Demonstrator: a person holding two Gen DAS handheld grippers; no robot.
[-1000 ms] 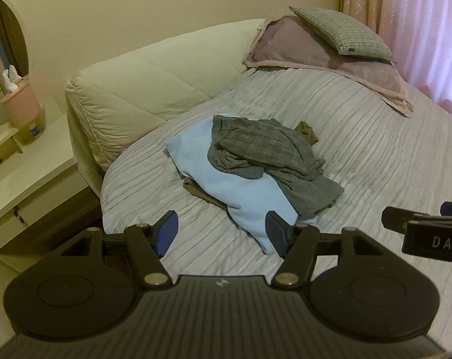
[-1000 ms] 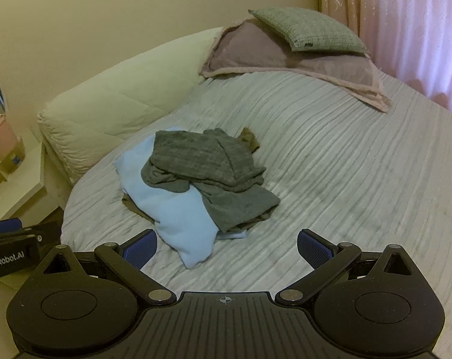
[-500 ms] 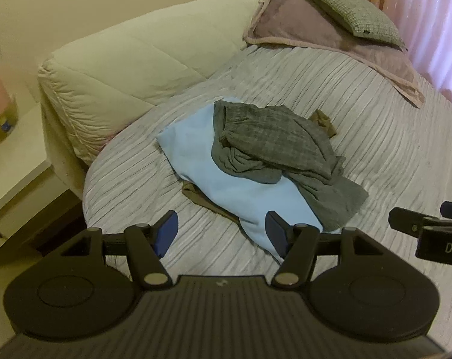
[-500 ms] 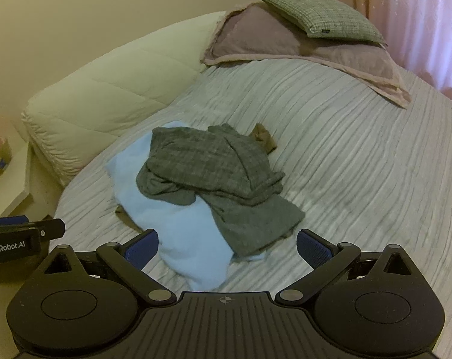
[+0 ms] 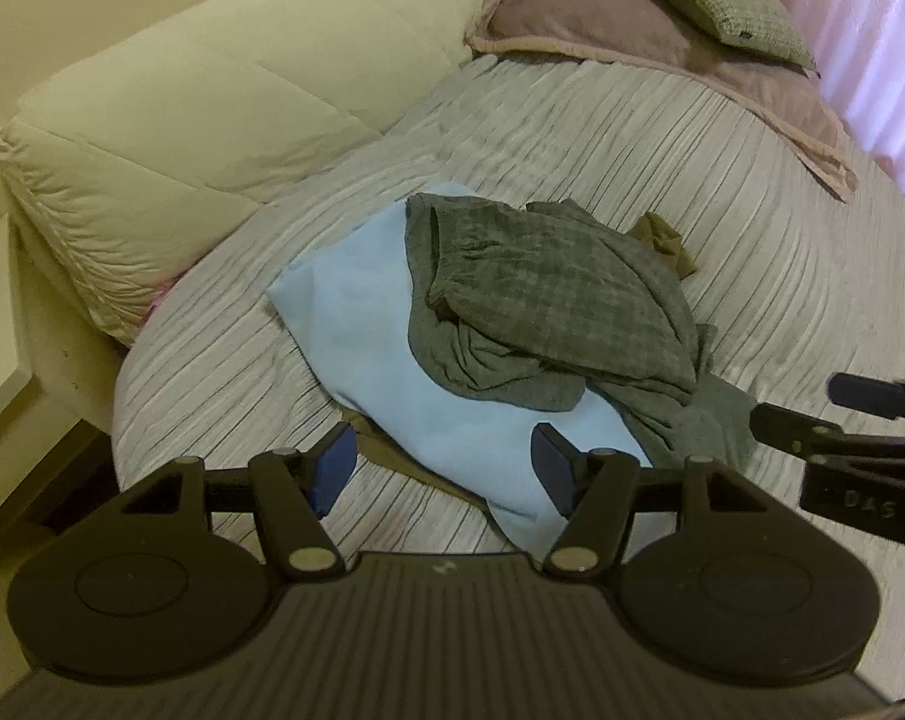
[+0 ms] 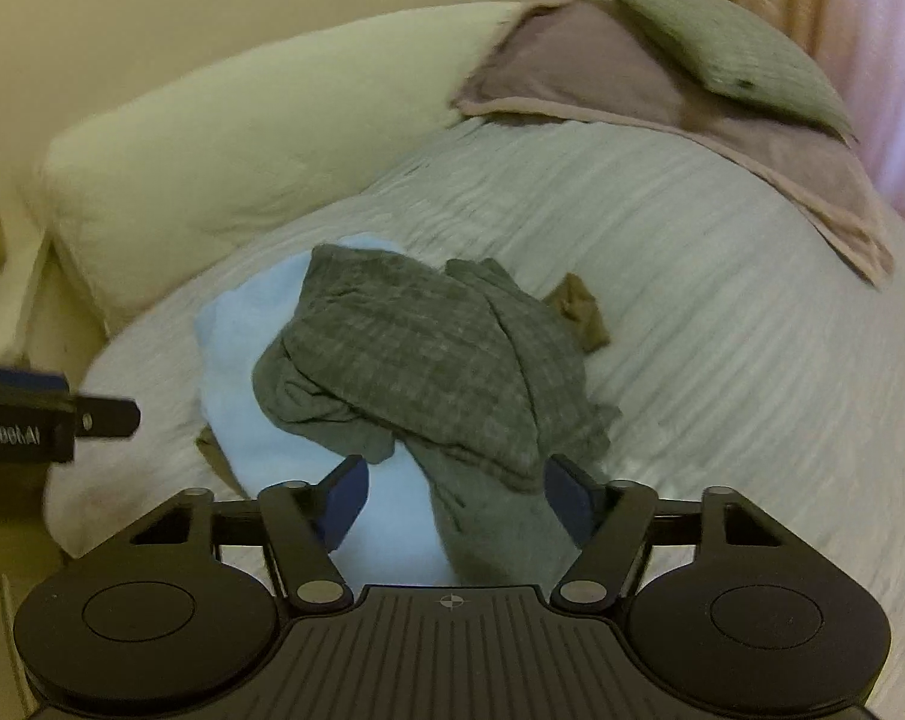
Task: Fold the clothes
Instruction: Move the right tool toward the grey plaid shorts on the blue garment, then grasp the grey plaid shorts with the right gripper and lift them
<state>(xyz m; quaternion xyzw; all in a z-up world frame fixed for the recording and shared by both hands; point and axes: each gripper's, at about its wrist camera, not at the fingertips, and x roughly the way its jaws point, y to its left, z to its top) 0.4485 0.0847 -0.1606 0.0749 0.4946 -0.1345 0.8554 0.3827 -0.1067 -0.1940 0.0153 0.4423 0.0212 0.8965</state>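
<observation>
hovering: left tool [image 5: 443,468] and right tool [image 6: 455,501] both gape wide, gripping nothing, poised to pick.
clothes: grey shirt [image 6: 428,372] heaped on blue cloth [image 5: 386,360], mid-bed [image 5: 752,192], unfolded.
beneath pile: brown garment [image 6: 581,312] peeks out.
containers: none visible.

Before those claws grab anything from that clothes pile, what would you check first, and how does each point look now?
1. Left claw open, nothing held: ok.
2. Right claw open, nothing held: ok.
3. Grey checked garment on top of the pile, reachable: ok.
4. Grey garment spread flat for folding: not ok, it is crumpled.
5. Light blue garment free to lift: not ok, the grey one lies on it.
6. Brown garment: mostly hidden under the pile, cannot tell how it lies.
</observation>
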